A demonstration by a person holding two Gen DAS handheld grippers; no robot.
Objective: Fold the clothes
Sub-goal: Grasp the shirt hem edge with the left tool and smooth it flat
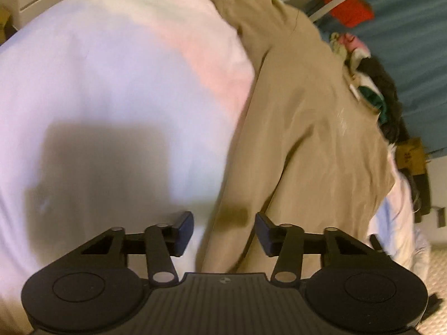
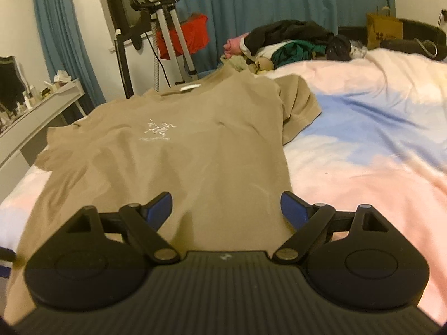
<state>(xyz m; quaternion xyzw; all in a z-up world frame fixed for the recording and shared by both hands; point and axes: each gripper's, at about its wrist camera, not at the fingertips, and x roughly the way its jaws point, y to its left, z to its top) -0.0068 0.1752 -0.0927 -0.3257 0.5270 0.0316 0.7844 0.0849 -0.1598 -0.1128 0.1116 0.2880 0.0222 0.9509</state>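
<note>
A tan T-shirt [image 2: 173, 150] with a small white chest print [image 2: 156, 131] lies spread face up on a pastel pink, blue and white bed cover [image 2: 363, 139]. Its far right sleeve is bunched. My right gripper [image 2: 226, 205] hovers over the shirt's near end, open, with only flat cloth below its blue pads. In the left wrist view the same shirt [image 1: 307, 128] runs along the right side of the bed cover [image 1: 111, 69]. My left gripper [image 1: 224, 224] stands open above the shirt's edge, and nothing is pinched between its fingers.
A heap of dark, green and pink clothes [image 2: 296, 42] lies at the bed's far end, also seen as a clothes heap [image 1: 371, 83] from the left. A garment steamer stand [image 2: 167, 42] with red cloth [image 2: 192, 33], a white desk [image 2: 42, 106] and a paper bag [image 2: 384, 30] border the bed.
</note>
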